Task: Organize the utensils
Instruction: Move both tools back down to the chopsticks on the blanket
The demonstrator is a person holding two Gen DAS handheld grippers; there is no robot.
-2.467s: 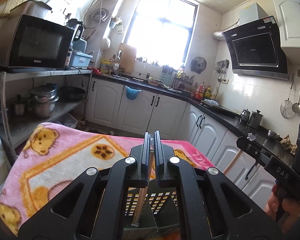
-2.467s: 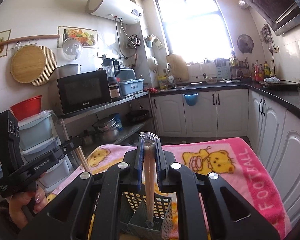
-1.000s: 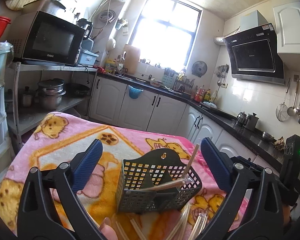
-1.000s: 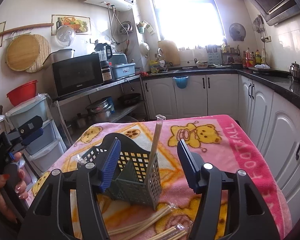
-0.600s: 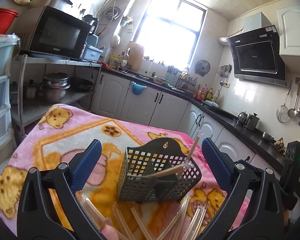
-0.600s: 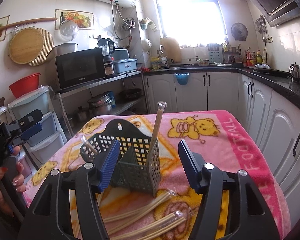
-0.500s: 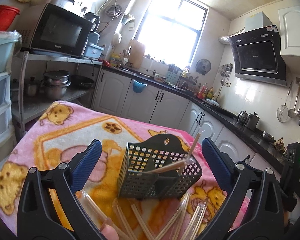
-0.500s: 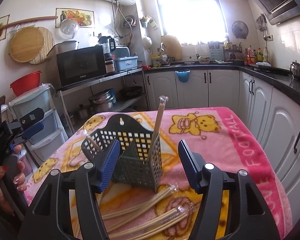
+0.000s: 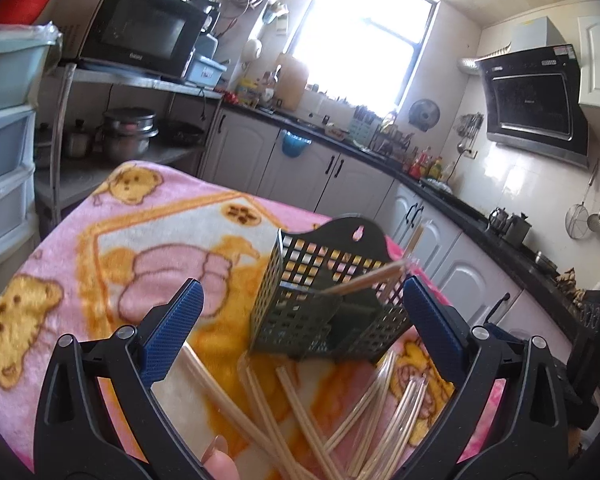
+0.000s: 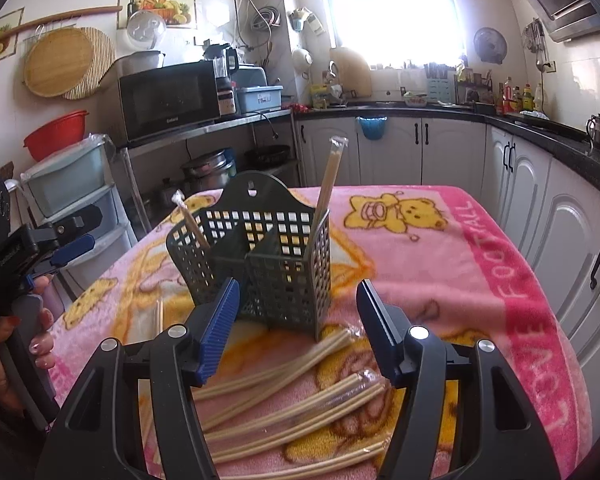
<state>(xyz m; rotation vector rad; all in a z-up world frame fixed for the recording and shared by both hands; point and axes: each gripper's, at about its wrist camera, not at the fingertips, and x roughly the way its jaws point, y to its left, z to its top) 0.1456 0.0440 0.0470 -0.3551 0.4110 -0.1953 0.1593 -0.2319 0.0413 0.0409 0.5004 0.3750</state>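
Pink fleece blanket, printed with yellow bears and orange borders, spread over the whole tabletop; "LOVE FOOTBALL" lettering along the edge nearest the white cabinets. Wide bare stretches at the far end and on the lettered side; narrow gap between that edge and the cabinet doors.

Dark grey plastic caddy, perforated grid walls, arched back with a hanging hole, inner dividers forming compartments. Upright near the middle of the blanket, just beyond both tools. In the right wrist view, one wrapped chopstick pair nearly upright in the right-hand compartment, another leaning out of the left-hand one.

Loose chopsticks, pale wood in clear sleeves, scattered flat on the blanket in front of the caddy, directly below the tools; several overlapping, count unclear in the blurred left wrist view.

Left gripper, black frame, blue ribbed pads, spread wide, nothing between them; caddy seen through the gap, loose sticks beneath. Fingertip visible at the bottom edge of that view.

Right gripper, same build, parted about halfway, nothing clamped; caddy's near corner framed in the gap, apart from both pads.

Hand with painted nails on the left tool's handle, at the blanket's left edge.
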